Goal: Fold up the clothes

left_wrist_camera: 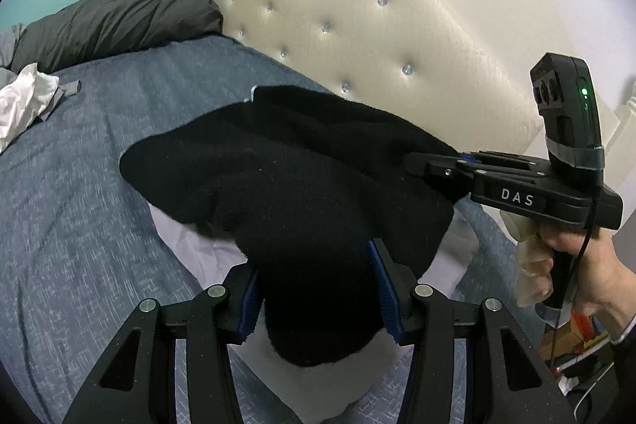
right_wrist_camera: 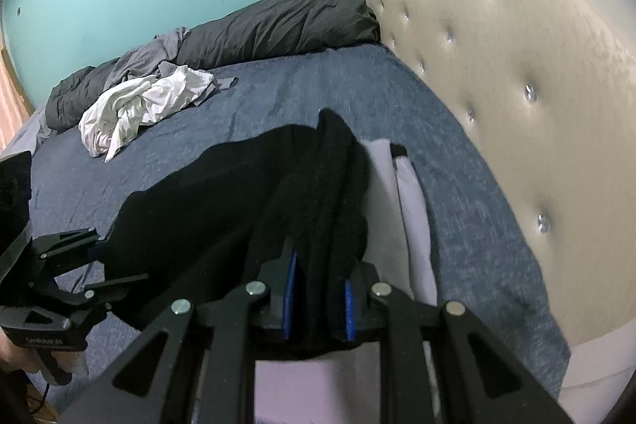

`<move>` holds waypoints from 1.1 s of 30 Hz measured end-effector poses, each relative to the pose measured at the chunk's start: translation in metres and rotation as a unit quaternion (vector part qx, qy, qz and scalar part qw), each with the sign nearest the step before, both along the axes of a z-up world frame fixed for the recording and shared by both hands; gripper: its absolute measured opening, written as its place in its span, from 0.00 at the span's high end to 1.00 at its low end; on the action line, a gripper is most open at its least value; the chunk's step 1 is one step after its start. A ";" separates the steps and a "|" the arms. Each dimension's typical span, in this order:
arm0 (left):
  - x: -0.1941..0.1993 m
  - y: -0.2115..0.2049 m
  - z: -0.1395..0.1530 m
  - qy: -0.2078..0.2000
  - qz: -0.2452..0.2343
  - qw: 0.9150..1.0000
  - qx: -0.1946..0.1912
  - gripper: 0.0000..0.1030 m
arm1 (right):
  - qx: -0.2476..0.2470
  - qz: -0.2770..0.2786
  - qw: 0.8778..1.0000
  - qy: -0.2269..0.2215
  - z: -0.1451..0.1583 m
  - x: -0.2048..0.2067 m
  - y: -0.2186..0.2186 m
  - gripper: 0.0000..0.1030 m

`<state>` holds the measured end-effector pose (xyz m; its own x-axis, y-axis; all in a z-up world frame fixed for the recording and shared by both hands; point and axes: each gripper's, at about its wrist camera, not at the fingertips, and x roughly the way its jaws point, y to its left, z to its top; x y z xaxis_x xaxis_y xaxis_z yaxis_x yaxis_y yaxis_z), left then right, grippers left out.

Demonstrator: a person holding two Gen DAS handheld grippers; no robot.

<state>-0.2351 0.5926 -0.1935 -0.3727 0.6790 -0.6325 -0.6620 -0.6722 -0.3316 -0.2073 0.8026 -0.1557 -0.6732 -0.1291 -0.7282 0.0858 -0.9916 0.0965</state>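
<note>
Black garment (left_wrist_camera: 294,185) clamped in left gripper (left_wrist_camera: 316,289), right gripper (right_wrist_camera: 318,297).

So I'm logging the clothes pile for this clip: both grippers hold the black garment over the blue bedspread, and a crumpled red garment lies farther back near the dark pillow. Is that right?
Not quite: the crumpled garment is white, not red, as the right wrist view shows. The rest stands: the left gripper and right gripper both hold the black garment over the blue bedspread, near the dark pillow.
</note>
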 end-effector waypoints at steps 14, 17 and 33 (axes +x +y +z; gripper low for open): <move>0.014 -0.022 -0.014 -0.052 0.003 0.998 0.031 0.49 | -0.042 0.002 0.999 -0.016 -0.002 0.025 0.005 0.83; 0.015 -0.025 -0.024 -0.068 0.002 0.997 0.032 0.49 | -0.054 -0.001 0.998 -0.020 -0.006 0.033 0.008 0.83; 0.022 -0.039 -0.056 -0.143 0.001 0.988 0.065 0.49 | -0.164 -0.062 0.984 -0.035 -0.041 0.068 0.042 0.83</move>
<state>-0.2135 0.5533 -0.2490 -0.1922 0.7607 -0.6200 -0.5277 -0.6127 -0.5883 -0.1394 0.8441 -0.1966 -0.6486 -0.2858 -0.7054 -0.0510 -0.9084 0.4149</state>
